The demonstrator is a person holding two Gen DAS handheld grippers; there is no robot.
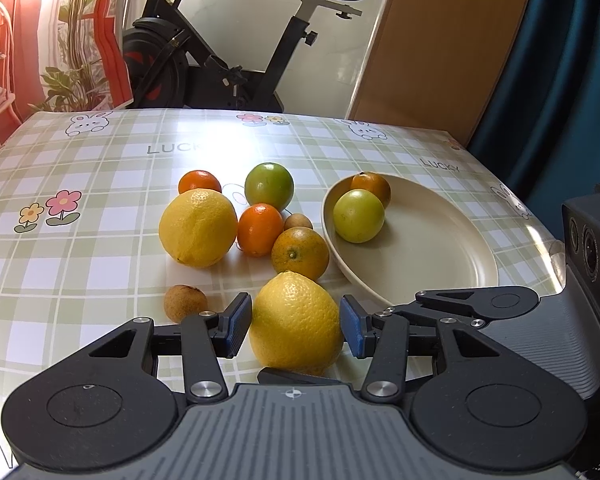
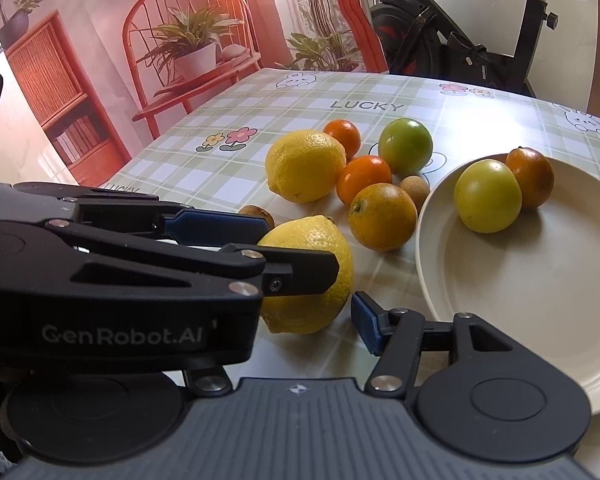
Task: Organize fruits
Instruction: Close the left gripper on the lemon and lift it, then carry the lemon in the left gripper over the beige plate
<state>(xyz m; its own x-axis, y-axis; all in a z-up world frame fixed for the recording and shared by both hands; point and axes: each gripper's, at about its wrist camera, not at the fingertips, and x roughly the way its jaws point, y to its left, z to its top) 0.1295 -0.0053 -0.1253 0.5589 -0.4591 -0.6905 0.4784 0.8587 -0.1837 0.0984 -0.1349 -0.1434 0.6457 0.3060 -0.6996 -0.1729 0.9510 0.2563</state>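
1. Fruit lies scattered on a green-and-white checked tablecloth [image 1: 100, 208] printed with flowers, rabbits and the word LUCKY, beside a shallow cream-coloured round plate [image 1: 432, 248]
2. The left gripper [image 1: 296, 324] holds the nearer yellow lemon [image 1: 296, 324] between its two blue pads [image 1: 238, 326], which press on both of its sides; the lemon sits on the cloth just in front of the plate's near rim
3. The right gripper [image 2: 308, 312] is at the same lemon [image 2: 312, 276] from the plate side; its right blue pad stands clear of the peel, while the left gripper's black arm hides its other finger, so its jaws appear open and grip nothing that can be seen
4. On the plate rest a round yellow-green fruit [image 2: 487, 196] and, touching it behind, a darker orange-brown fruit [image 2: 530, 178]
5. Left of the plate, in a tight cluster, are a second large yellow lemon [image 1: 198, 228], two small bright orange mandarins [image 1: 260, 230] [image 1: 199, 182], a green round fruit [image 1: 269, 186], a speckled orange [image 1: 300, 255] just beside the plate's rim, and a small tan round fruit [image 1: 298, 222]
6. Another small brown round fruit [image 1: 185, 303] lies alone near the left gripper's left finger
7. A black exercise bike [image 1: 228, 52] stands behind the table
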